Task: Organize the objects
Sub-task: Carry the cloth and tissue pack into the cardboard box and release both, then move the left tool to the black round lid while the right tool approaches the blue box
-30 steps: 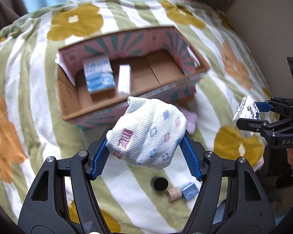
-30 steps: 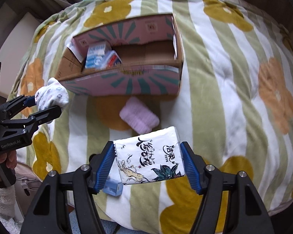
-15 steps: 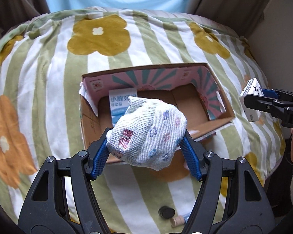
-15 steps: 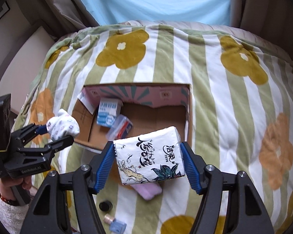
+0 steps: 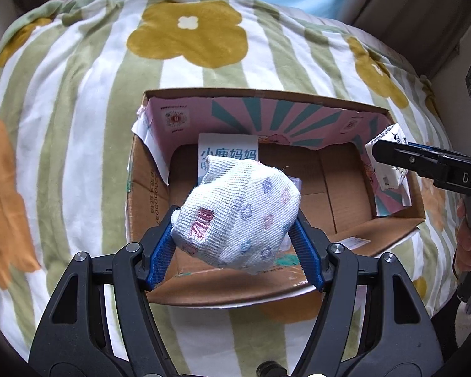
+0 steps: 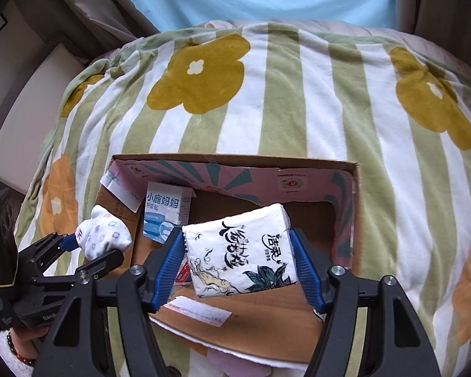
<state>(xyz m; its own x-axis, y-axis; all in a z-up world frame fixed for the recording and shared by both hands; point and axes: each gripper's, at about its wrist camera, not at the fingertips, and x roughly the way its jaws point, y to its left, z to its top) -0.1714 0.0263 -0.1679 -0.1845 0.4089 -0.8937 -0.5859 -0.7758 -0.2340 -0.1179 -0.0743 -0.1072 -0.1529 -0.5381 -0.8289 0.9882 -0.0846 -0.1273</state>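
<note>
My left gripper (image 5: 235, 251) is shut on a white knitted sock bundle (image 5: 238, 213) with small flowers, held above the open cardboard box (image 5: 298, 97). It also shows in the right wrist view (image 6: 105, 235). My right gripper (image 6: 238, 270) is shut on a white tissue pack (image 6: 240, 248) with black writing, held above the box's (image 6: 235, 158) right half. The pack also shows in the left wrist view (image 5: 387, 163) at the box's right wall. A blue-and-white carton (image 6: 166, 213) stands inside the box at the back left.
The box sits on a green-striped blanket with yellow flowers (image 5: 185, 31). A red-and-blue packet (image 6: 182, 271) lies in the box, partly hidden. A pink object (image 6: 232, 364) peeks out in front of the box. A white slab (image 6: 31, 106) stands at the left.
Both grippers have moved forward from in front of the box to above its inside, still holding the sock bundle and the tissue pack.
</note>
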